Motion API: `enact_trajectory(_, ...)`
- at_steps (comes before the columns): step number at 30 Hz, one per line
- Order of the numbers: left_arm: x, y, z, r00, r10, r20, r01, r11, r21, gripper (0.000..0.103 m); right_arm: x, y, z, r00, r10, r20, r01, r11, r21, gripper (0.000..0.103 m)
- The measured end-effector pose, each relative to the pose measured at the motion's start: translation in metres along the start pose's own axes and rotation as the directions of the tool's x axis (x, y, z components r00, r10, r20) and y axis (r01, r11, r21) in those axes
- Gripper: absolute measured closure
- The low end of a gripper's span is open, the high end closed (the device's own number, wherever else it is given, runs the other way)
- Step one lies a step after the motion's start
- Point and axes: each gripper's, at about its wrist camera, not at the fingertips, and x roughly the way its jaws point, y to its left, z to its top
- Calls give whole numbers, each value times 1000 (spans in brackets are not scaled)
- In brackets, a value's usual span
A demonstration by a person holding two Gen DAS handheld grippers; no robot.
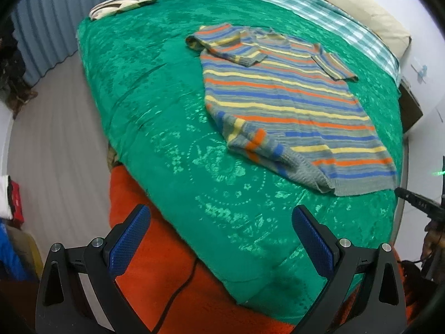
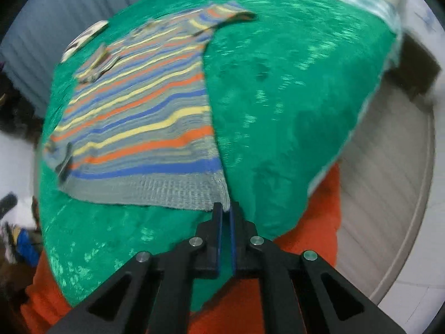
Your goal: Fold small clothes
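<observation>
Pinching the near right corner of the sweater's (image 2: 144, 117) grey hem, the right hand-held gripper (image 2: 225, 208) had its blue pads pressed together on the knit, at the spot where the hem met the green bedspread (image 2: 292, 111). The right wrist view was blurred, so finer detail of the pinch could not be told. The left hand-held gripper (image 1: 221, 217) hung spread wide over the near corner of the bed, its pads (image 1: 130, 243) apart with nothing between them, above the green cover and an orange blanket (image 1: 155, 264) beneath it. A black cable (image 1: 178, 292) ran across the orange blanket near that gripper. The sweater lay beyond the left gripper and to its right, well apart from it, flat on the bedspread with its hem toward the grippers and its collar away. Its near left hem corner was bunched and folded over, and its left sleeve was folded across the chest. Farther off, a patterned pillow (image 1: 122, 4) sat at the far left of the bed, and a checked cloth (image 1: 319, 14) ran along the far right edge.
</observation>
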Motion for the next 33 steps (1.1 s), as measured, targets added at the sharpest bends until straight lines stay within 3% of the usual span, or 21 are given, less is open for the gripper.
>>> enact_trajectory(2, -1, 9, -3, 1000, 11, -3, -11, 1000, -21, 1, -12, -5, -2, 997, -81, 20, 81, 997, -1, 87)
enact_trajectory(3, -2, 13, -4, 1000, 16, -4, -17, 999, -31, 1, -25, 2, 0, 992, -107, 71, 110, 993, -34, 82)
enact_trajectory(4, -3, 17, -5, 1000, 19, -6, -20, 999, -43, 1, -34, 7, 3, 991, -77, 109, 84, 994, -66, 76)
enact_trajectory(7, -3, 26, -6, 1000, 15, -4, -15, 997, -73, 1, -49, 42, 21, 978, 175, 114, -156, 976, -153, 76)
enact_trajectory(8, -3, 27, -5, 1000, 13, -3, -14, 997, -79, 1, -44, 63, 31, 953, 297, 56, -282, 942, -182, 76)
enact_trajectory(10, -5, 27, -3, 1000, 8, 2, -8, 996, -93, 1, -29, 99, 46, 892, 452, -13, -445, 871, -211, 76)
enact_trajectory(12, -10, 26, -2, 1000, 6, 17, -4, 995, -98, 1, 3, 150, 57, 853, 510, -111, -519, 805, -288, 76)
enact_trajectory(14, -18, 27, -5, 999, 21, 38, -17, 995, -96, 1, 22, 193, 53, 849, 498, -180, -524, 746, -411, 75)
enact_trajectory(15, -21, 29, -7, 999, 31, 43, -26, 995, -97, 1, 25, 216, 44, 855, 476, -207, -509, 688, -517, 74)
enact_trajectory(16, -22, 31, -8, 998, 35, 44, -31, 994, -101, 1, 26, 228, 37, 868, 451, -208, -480, 656, -582, 73)
enact_trajectory(18, -19, 38, -13, 999, 43, 32, -39, 992, -118, 1, 32, 256, 23, 912, 379, -156, -367, 588, -720, 71)
enact_trajectory(21, -11, 48, -18, 998, 57, 5, -55, 988, -142, 1, 52, 276, 22, 947, 298, -123, -276, 552, -787, 74)
enact_trajectory(22, -10, 51, -18, 998, 60, 1, -59, 987, -148, 1, 54, 277, 22, 953, 279, -121, -260, 541, -800, 94)
enact_trajectory(24, -12, 56, -20, 998, 62, 6, -61, 985, -160, 1, 56, 278, 32, 953, 275, -129, -267, 553, -789, 99)
enact_trajectory(25, -13, 59, -20, 998, 65, 10, -62, 984, -166, 1, 50, 273, 35, 938, 304, -166, -318, 568, -759, 99)
enact_trajectory(26, -14, 62, -20, 998, 66, 14, -62, 982, -176, 1, 41, 271, 37, 904, 366, -221, -407, 578, -708, 99)
enact_trajectory(28, -13, 68, -20, 998, 59, 16, -55, 979, -197, 1, 31, 269, 42, 805, 504, -312, -582, 573, -577, 99)
enact_trajectory(29, -11, 72, -19, 999, 49, 14, -45, 976, -213, 1, 30, 274, 45, 707, 602, -370, -703, 548, -453, 94)
enact_trajectory(30, -10, 76, -17, 999, 36, 14, -32, 973, -229, 1, 28, 274, 44, 638, 661, -395, -770, 525, -364, 90)
enact_trajectory(32, -8, 81, -14, 1000, -1, 27, 8, 967, -254, 1, 37, 278, 46, 539, 731, -419, -842, 489, -230, 39)
enact_trajectory(33, -6, 82, -12, 999, -24, 32, 31, 965, -259, 1, 38, 273, 48, 521, 751, -405, -852, 486, -194, 36)
